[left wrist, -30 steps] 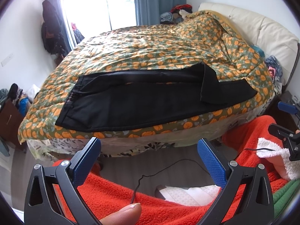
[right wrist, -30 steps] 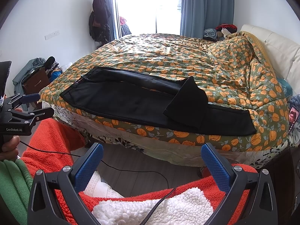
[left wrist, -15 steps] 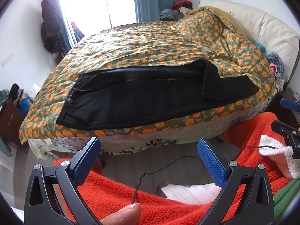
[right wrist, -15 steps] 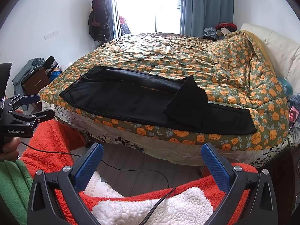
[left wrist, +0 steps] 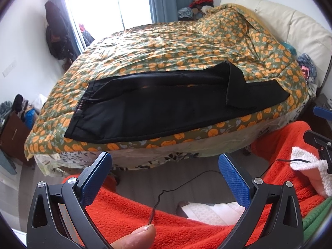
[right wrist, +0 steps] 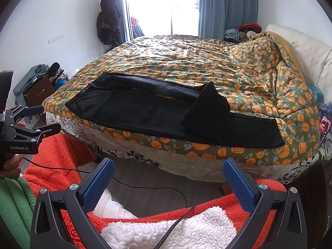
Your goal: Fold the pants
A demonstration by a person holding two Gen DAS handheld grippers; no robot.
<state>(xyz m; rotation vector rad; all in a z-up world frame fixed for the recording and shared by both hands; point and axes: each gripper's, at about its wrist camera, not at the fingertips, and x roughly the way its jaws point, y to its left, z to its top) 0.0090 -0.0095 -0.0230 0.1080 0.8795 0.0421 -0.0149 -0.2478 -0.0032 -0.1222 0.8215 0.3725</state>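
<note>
Black pants (left wrist: 157, 105) lie lengthwise along the near edge of the bed, waistband at the left, and also show in the right wrist view (right wrist: 145, 108). One leg end is flipped back over the other near the right (right wrist: 207, 112). My left gripper (left wrist: 165, 164) is open and empty, held back from the bed above the floor. My right gripper (right wrist: 168, 170) is open and empty too, also short of the bed edge. Each gripper shows at the side of the other's view.
The bed carries a green quilt with orange pumpkins (right wrist: 207, 62), bunched up toward the cream headboard (right wrist: 311, 51). A cable (right wrist: 145, 186) runs over the wood floor. A brown nightstand with clothes (right wrist: 39, 89) stands at the left. A window is behind.
My left gripper has moved closer to the bed and a little lower, so the pants look larger. My right gripper has barely moved.
</note>
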